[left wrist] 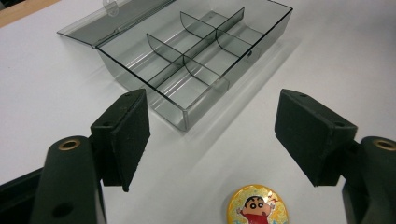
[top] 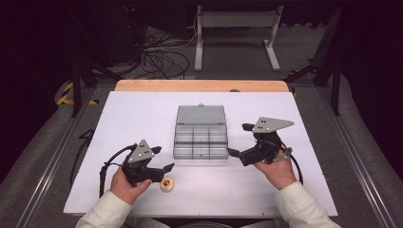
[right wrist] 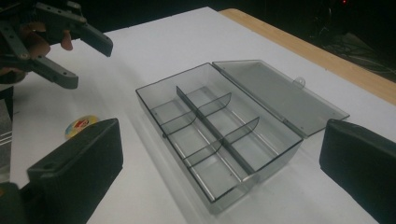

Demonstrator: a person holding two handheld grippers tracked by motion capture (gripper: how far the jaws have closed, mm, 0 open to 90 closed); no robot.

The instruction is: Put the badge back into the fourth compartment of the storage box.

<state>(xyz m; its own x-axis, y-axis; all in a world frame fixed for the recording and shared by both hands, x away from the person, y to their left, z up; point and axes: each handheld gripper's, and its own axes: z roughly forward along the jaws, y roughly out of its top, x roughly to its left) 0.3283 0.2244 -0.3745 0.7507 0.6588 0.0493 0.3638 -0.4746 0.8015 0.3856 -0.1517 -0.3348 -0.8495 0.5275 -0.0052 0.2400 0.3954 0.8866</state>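
Observation:
A clear smoky plastic box [top: 200, 137] with several empty compartments sits mid-table, its lid folded back flat on the far side. A round yellow cartoon badge [top: 166, 184] lies on the white tabletop near the front. My left gripper [top: 164, 159] hovers just behind the badge, open with nothing between its pads. The left gripper view has the badge [left wrist: 257, 205] low between the wide jaws and the box [left wrist: 196, 60] beyond. My right gripper [top: 237, 139] is open beside the box's right end. In the right gripper view its jaws frame the box [right wrist: 219, 135], with the badge [right wrist: 80, 126] and left gripper [right wrist: 93, 65] farther off.
The white board [top: 142, 114] covers the table, with a wooden strip [top: 199, 85] along its far edge. Cables and a metal stand [top: 236, 28] sit on the floor beyond. Grey rails run along both sides.

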